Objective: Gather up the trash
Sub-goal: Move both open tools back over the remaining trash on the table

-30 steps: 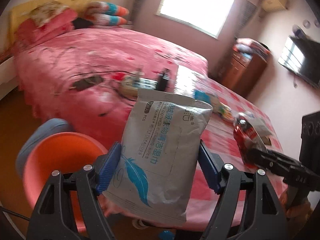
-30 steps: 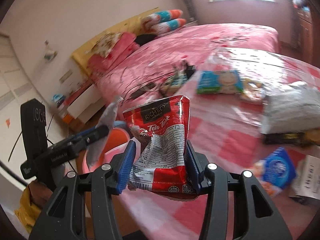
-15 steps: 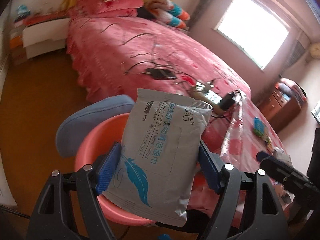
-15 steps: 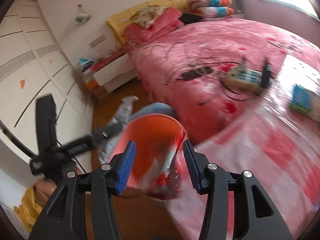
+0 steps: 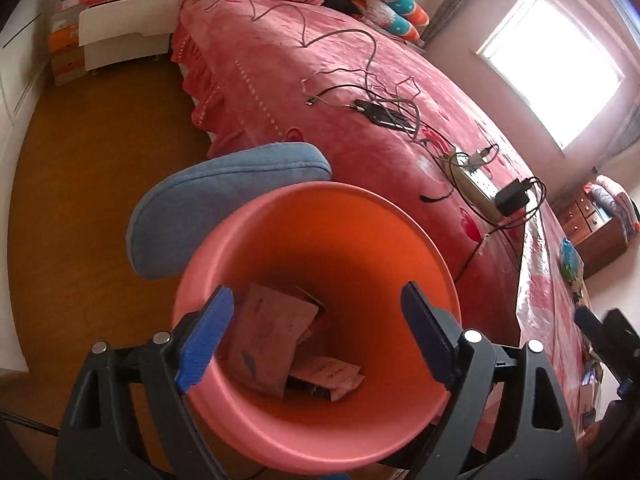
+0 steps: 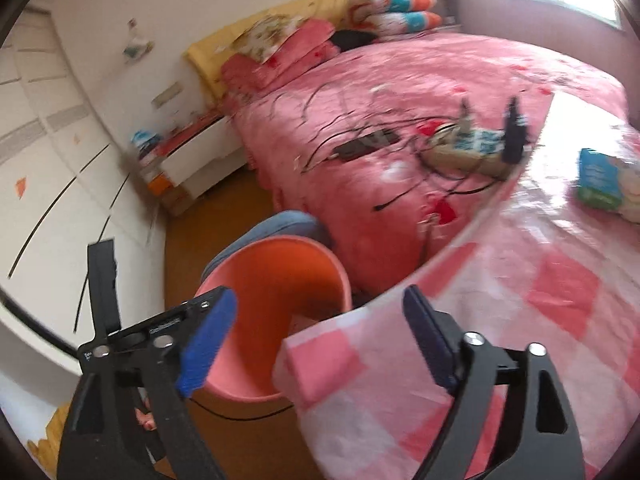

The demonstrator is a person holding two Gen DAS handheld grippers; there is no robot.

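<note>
An orange-pink trash bin (image 5: 360, 216) stands on the floor beside the bed. The wet-wipes pack (image 5: 268, 336) and other wrappers (image 5: 332, 376) lie at its bottom. My left gripper (image 5: 316, 332) is open and empty, right over the bin's mouth. My right gripper (image 6: 320, 340) is open and empty above the corner of the checked cloth (image 6: 520, 320), with the bin (image 6: 280, 272) just ahead of its left finger. The left gripper (image 6: 160, 328) shows at the lower left of the right wrist view. A blue-green packet (image 6: 600, 180) lies on the cloth at the far right.
A blue cushion (image 5: 224, 200) lies behind the bin. The pink bed (image 5: 320, 72) carries cables, a black device (image 5: 384, 114) and a power strip (image 5: 476, 184). Wooden floor (image 5: 80, 160) lies to the left, with a white nightstand (image 5: 120, 36) at the back.
Both grippers opened. The wipes pack dropped from the left gripper into the bin, and the red snack bag left the right gripper. The left gripper moved over the bin's mouth.
</note>
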